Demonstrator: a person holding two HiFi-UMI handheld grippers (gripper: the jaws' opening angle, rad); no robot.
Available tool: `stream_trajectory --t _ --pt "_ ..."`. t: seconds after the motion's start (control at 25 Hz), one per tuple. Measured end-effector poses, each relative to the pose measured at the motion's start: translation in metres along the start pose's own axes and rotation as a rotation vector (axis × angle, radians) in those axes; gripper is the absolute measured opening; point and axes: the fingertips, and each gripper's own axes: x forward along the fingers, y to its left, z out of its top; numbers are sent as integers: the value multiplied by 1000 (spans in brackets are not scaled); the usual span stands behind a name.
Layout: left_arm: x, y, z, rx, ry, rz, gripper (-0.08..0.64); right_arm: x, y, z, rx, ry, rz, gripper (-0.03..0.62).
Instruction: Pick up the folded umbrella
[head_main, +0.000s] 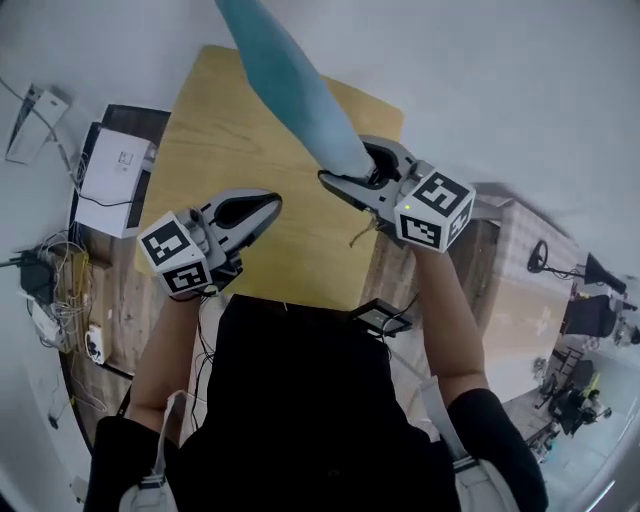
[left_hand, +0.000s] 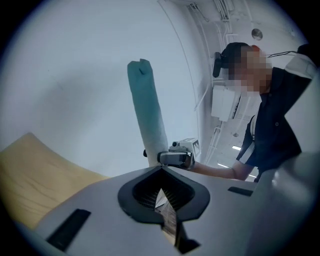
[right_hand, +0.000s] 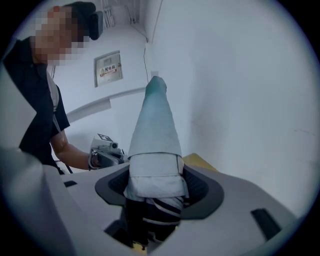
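Note:
The folded umbrella (head_main: 285, 85), in a teal sleeve, is held in the air above the wooden table (head_main: 200, 130). My right gripper (head_main: 345, 165) is shut on its lower end near the handle, and the sleeve points up and away. In the right gripper view the umbrella (right_hand: 155, 130) fills the jaws of my right gripper (right_hand: 155, 180), with its dark striped end toward the camera. My left gripper (head_main: 265, 205) hovers to the left of the umbrella, shut and holding nothing. The left gripper view looks past my left gripper (left_hand: 162, 172) at the umbrella (left_hand: 147, 115) standing upright in the right gripper (left_hand: 177, 157).
A white box (head_main: 115, 170) sits on a dark stand left of the table. Cables and power strips (head_main: 50, 290) lie on the floor at far left. A second light table (head_main: 520, 310) stands at the right. A small black device (head_main: 380, 318) hangs at the person's waist.

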Motion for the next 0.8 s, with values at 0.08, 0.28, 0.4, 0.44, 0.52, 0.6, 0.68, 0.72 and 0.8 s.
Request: stream_trajectory --t 0.08,0.28,0.4,0.44,0.52,0.6,0.68,0.72,0.8 --pt "3 -11 12 20 0 -20 9 -26 13 10 20 -67 0 273" --pt "8 -38 40 100 19 -51 9 -87 38 25 44 -201 -27 273" --pt "10 -63 50 143 13 -55 9 -127 54 28 58 -292 -34 273" --pt "10 -74 50 155 11 -53 9 -142 60 28 66 -327 -38 273" --pt "11 -93 49 168 8 -48 9 -171 70 28 85 -390 -47 273" --pt "10 -98 46 170 7 -38 9 -187 71 25 108 -436 -52 273" --pt "9 -93 44 169 8 -23 9 -193 65 22 133 -469 -55 273" --pt "9 -90 43 169 8 -15 9 -195 63 20 143 -483 -58 273" --pt "6 -100 38 169 7 -3 9 -205 68 11 152 -502 -70 273"
